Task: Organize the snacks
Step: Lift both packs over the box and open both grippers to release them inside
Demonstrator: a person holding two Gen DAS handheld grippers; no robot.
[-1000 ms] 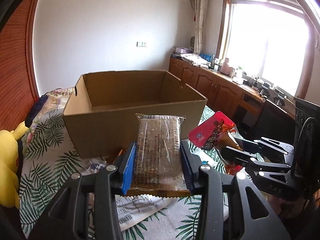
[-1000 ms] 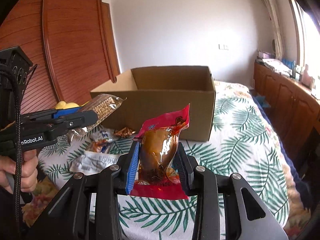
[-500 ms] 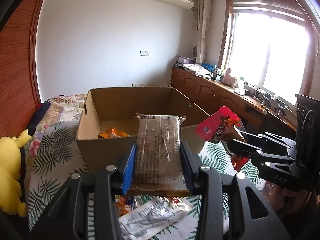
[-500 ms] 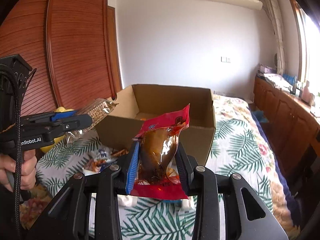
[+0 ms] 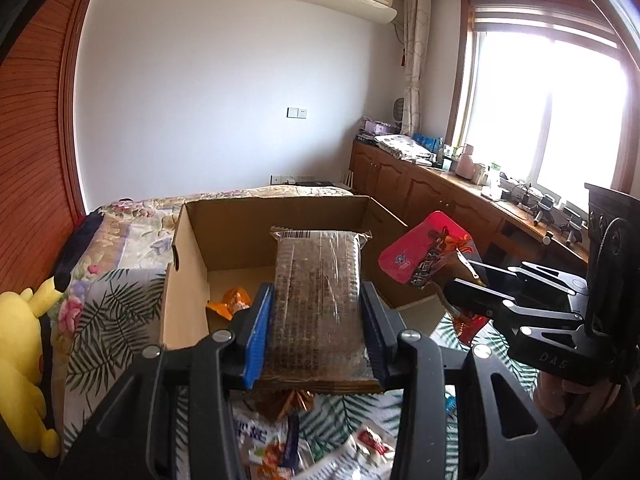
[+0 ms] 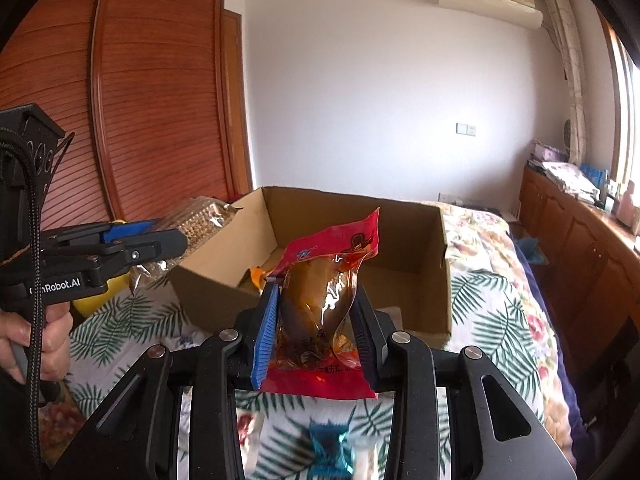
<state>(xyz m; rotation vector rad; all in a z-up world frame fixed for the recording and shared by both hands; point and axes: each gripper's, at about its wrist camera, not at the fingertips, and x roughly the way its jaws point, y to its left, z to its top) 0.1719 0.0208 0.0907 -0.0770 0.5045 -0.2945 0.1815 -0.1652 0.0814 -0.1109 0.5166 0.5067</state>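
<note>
**Both grippers loaded at the box**

The left gripper [image 5: 318, 332] clamps a clear-wrapped cracker pack [image 5: 318, 300], the right gripper [image 6: 316, 332] pinches a red pouch [image 6: 328, 280]; both hang near the open cardboard box [image 6: 436, 280] on the leaf-print bedspread [image 6: 496, 320].

Daylight glares through the window [image 5: 552, 120]; fisheye bends edges, and near snack wrappers [image 6: 332, 452] blur.

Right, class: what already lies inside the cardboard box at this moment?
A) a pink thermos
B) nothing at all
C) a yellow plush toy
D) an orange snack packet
D: an orange snack packet lies on the floor of the cardboard box, near its left wall, and it shows again in the right wrist view.
</note>
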